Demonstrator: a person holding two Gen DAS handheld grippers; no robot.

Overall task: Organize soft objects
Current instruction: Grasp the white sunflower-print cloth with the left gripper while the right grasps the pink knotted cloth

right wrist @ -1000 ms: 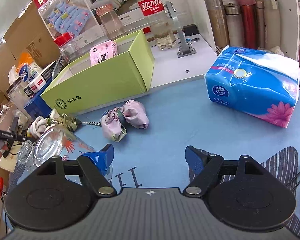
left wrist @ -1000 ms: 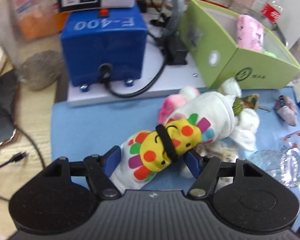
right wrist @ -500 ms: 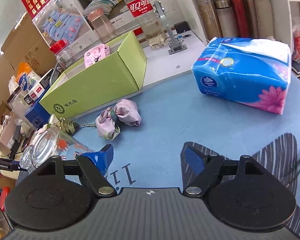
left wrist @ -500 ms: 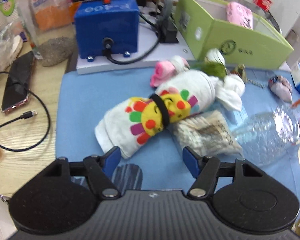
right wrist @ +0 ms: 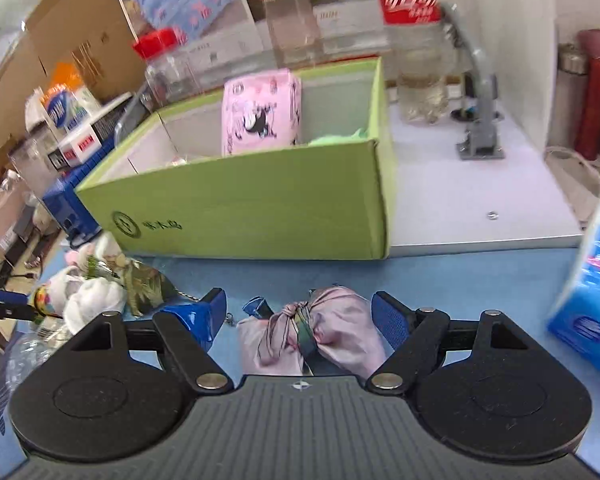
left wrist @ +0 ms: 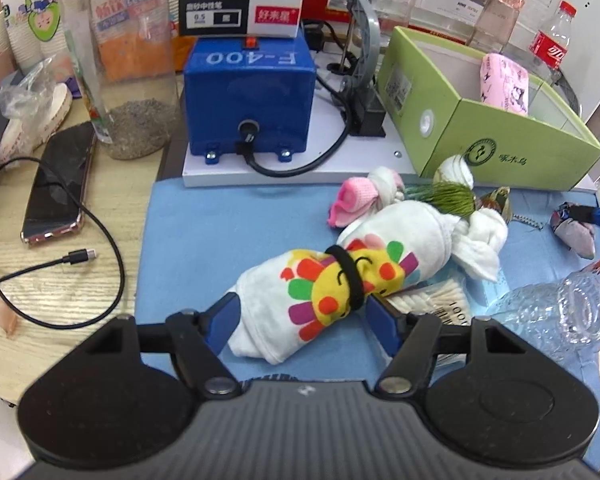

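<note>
Between your wide left tongs [left wrist: 302,314]: towel roll [left wrist: 340,280], straddled for pickup; right tongs [right wrist: 298,318] wide around pink pouch [right wrist: 312,332], box [right wrist: 260,204] behind.

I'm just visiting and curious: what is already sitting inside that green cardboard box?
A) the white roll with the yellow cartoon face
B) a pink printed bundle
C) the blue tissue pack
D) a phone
B: the pink printed bundle stands inside the green box, while the white roll with the yellow cartoon face lies on the blue mat, the blue tissue pack sits beside the box, and the phone rests on the wooden table.
</note>
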